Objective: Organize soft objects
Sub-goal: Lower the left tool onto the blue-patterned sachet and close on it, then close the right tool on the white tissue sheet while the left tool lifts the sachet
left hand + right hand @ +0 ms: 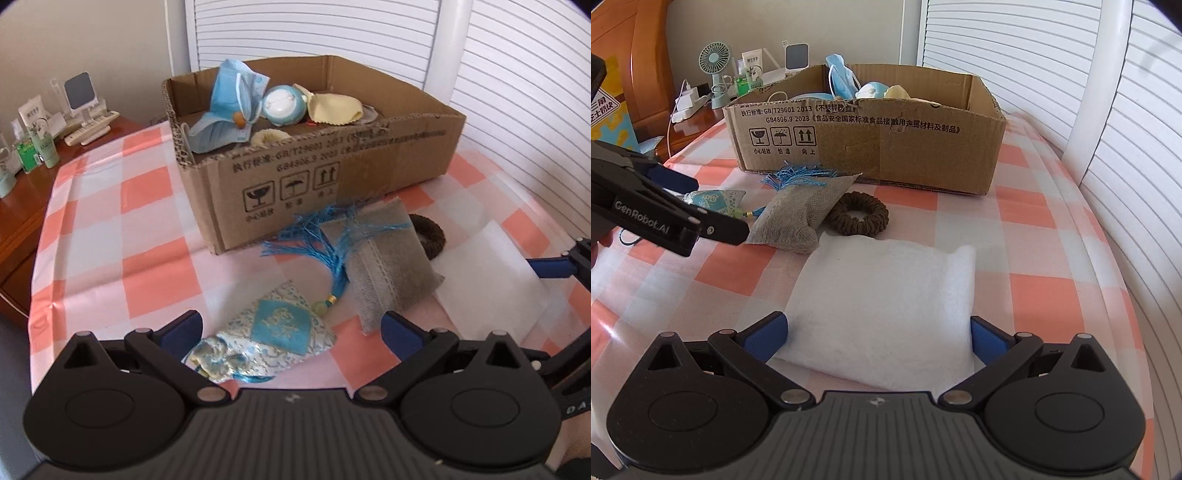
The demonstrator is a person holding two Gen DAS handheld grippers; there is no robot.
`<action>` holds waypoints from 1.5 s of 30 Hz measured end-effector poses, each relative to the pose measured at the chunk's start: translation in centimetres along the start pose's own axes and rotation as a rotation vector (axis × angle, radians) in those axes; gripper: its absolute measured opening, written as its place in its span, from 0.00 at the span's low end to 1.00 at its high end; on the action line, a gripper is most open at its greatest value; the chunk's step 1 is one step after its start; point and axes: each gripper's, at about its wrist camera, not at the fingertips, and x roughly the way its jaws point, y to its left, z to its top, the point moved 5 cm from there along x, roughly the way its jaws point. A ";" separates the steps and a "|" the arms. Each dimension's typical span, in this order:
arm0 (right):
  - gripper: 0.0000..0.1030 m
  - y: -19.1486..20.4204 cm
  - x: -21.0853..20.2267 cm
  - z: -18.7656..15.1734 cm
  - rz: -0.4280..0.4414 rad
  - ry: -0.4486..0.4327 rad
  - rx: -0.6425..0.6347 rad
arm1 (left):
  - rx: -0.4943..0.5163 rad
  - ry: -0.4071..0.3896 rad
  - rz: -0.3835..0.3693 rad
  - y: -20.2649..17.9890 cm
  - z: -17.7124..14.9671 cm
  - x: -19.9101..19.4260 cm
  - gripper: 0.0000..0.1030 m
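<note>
A blue embroidered sachet with a blue tassel lies on the checked cloth between the open fingers of my left gripper. Beside it rests a grey mesh pouch, and behind that a brown scrunchie. A white padded cloth lies flat in front of my right gripper, whose open fingers straddle its near edge. The cardboard box behind holds blue face masks, a round blue-white plush and a yellow cloth. The left gripper also shows at the left of the right wrist view.
A wooden bedside table at the left carries bottles, a small fan and chargers. White slatted doors and a white rail stand behind and to the right. The cloth's right edge drops away.
</note>
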 end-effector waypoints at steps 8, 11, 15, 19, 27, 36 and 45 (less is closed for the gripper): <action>1.00 0.0 -0.1 -0.1 0.001 -0.003 -0.001 | 0.059 0.076 -0.168 -2.5 -2.9 -2.0 0.96; 1.00 0.0 -0.2 -0.1 -0.002 -0.005 0.000 | 0.090 0.047 -0.105 -2.4 -3.0 -2.3 0.76; 1.00 0.1 -0.3 -0.3 0.005 -0.011 -0.006 | 0.066 0.040 -0.071 -1.6 -2.7 -1.8 0.65; 1.00 0.1 -0.3 -0.2 0.019 0.006 -0.004 | 0.044 0.023 -0.046 -1.4 -2.4 -2.0 0.47; 1.00 -0.3 0.2 1.1 0.021 0.067 0.046 | 0.021 0.008 -0.032 -1.5 -2.6 -2.2 0.47; 1.00 1.1 1.6 2.2 -0.021 0.105 0.007 | 0.024 -0.003 -0.039 -1.5 -2.7 -2.2 0.47; 0.76 0.6 0.7 2.3 -0.007 0.083 -0.004 | 0.030 -0.004 -0.045 -1.4 -2.7 -2.2 0.47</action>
